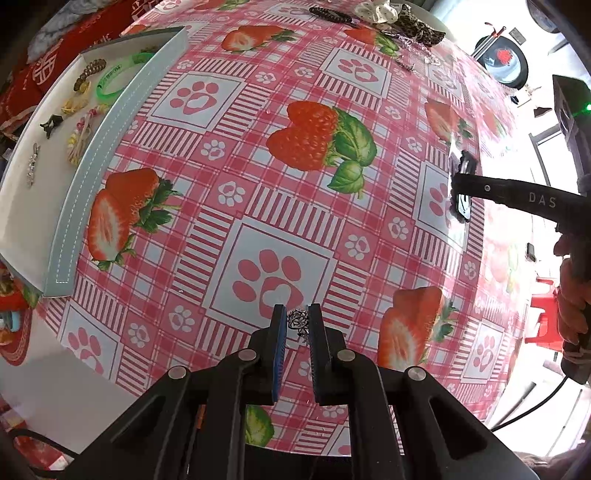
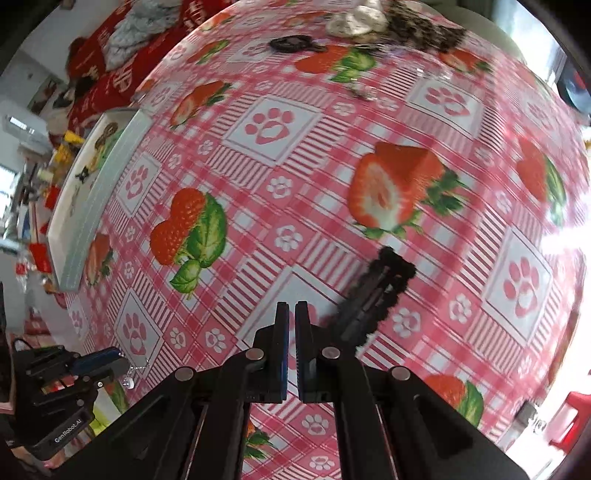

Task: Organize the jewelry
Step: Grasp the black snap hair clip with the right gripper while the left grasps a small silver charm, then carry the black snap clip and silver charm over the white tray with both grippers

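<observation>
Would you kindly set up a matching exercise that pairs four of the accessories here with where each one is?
Things:
1. green bracelet
2. silver filigree piece
3. leopard-print scrunchie
4. black fuzzy clip

Places:
A. at the far edge of the table
B. between the jaws of the left gripper
C. in the white tray
D. just to the right of the shut jaws of the right gripper

Pairs: 1-C, 2-B, 3-A, 4-D
</observation>
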Demonstrator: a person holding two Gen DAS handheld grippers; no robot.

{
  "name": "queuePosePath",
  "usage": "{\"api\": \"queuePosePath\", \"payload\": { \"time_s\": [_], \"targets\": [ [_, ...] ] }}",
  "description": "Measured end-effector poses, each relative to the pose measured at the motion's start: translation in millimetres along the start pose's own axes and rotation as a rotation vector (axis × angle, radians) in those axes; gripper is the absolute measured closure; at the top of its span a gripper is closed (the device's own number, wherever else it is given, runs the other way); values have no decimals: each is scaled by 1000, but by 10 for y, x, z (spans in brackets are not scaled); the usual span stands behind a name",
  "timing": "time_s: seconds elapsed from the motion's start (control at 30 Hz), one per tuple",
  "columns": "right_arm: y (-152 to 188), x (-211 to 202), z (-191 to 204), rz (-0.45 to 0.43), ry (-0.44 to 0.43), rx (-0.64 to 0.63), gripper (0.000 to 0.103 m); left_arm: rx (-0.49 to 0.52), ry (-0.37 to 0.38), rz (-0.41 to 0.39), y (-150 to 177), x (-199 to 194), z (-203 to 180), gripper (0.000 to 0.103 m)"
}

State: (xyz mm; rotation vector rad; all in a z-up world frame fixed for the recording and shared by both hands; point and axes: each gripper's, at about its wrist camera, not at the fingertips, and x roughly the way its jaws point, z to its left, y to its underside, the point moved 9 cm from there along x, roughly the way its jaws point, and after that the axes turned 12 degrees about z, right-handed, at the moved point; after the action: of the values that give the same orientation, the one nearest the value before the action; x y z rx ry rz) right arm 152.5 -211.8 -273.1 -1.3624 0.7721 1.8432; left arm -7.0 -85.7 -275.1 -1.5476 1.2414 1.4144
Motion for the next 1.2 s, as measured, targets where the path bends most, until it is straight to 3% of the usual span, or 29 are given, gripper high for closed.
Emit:
{"api": "queuePosePath", "payload": {
  "time_s": [0.1,0.17,0.2,0.23,0.57,0.73,0.77,0.83,0.87,0.9,1.03,1.2],
  "targets": [
    [4,-37,-118,-12,-11,67,94,7,-7,-13,41,-50,-33,85],
    [11,-36,-198,-12,-17,111,65,7,-8,-19,24,-86,-24,85],
    [16,-41,-242,-19,-14,132,43,6,-9,-21,14,-102,-20,85],
    [20,-63,-280,-35,-11,147,42,5,-10,-25,10,-117,-20,85],
    [-2,6,-519,-38,54,325,42,18,-14,-29,-48,-97,-62,85],
    [-87,119,-405,-21,210,295,43,27,-21,-35,-67,-118,-66,85],
    [-98,130,-369,-22,252,271,47,26,-21,-38,-77,-131,-61,85],
    [-116,138,-280,-28,273,232,70,24,-22,-46,-94,-166,-44,85],
    [-117,136,-252,-27,279,224,70,24,-23,-49,-86,-192,-28,85],
    [-115,135,-244,-29,272,226,70,24,-24,-53,-94,-210,-16,85],
    [-81,76,-231,-65,105,274,70,20,-24,-63,-118,-268,39,85],
    [-9,-87,-260,-91,22,280,70,23,-29,-77,-159,-345,72,85]
  ]
}}
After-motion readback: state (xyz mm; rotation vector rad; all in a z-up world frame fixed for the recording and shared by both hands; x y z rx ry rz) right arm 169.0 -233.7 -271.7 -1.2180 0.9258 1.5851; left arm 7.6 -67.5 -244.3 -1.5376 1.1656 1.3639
